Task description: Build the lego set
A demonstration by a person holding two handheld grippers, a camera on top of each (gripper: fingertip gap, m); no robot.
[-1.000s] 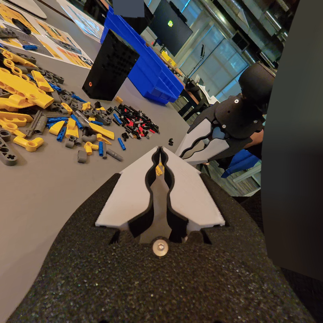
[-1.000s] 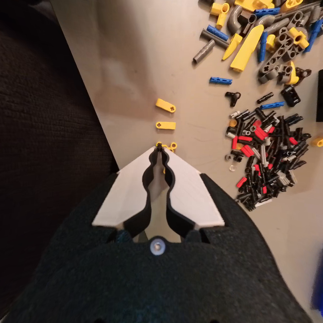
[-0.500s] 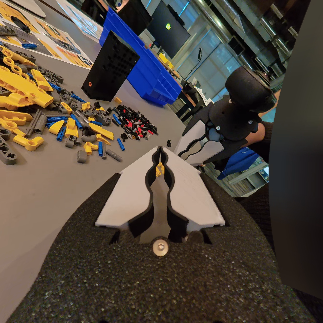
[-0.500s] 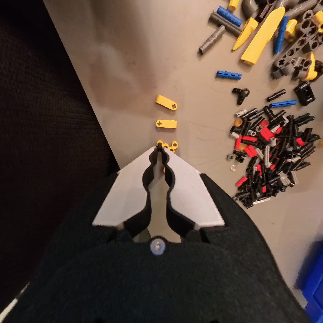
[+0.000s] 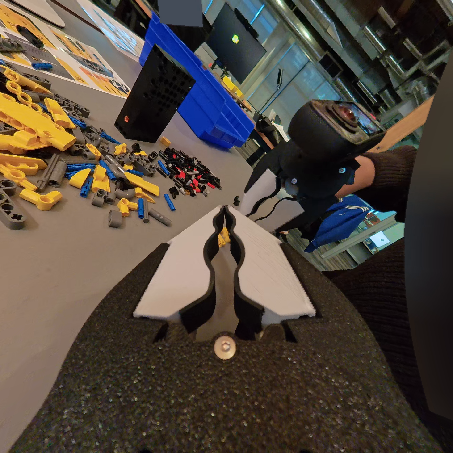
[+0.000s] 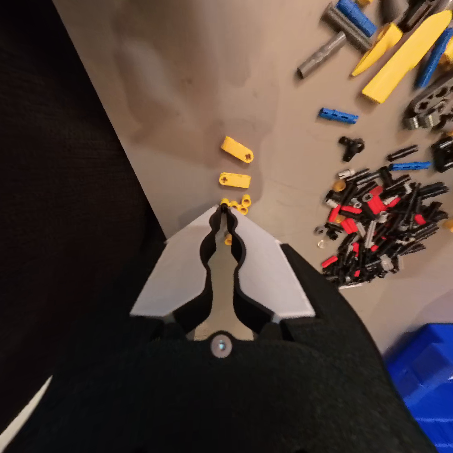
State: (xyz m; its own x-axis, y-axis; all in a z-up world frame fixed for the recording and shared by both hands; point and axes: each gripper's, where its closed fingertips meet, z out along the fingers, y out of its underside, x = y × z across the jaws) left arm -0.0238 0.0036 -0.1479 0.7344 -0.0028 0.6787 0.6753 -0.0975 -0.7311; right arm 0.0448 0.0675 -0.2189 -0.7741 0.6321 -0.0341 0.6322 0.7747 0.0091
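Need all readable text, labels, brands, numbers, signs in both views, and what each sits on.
No text is legible enough to quote.
Printed sheets on the table: print present, too small to read.
Monitor: only a small bright icon, no legible words.
Black perforated box: one round orange mark, no readable characters.
White panel in the background: a dark mark, too small to read.
Right wrist view: no writing seen.

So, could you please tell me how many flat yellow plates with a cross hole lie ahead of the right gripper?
2. One flat yellow plate lies farther ahead, angled; the second plate lies nearer, just beyond the small yellow bushes at the right gripper. The gripper may hide others.
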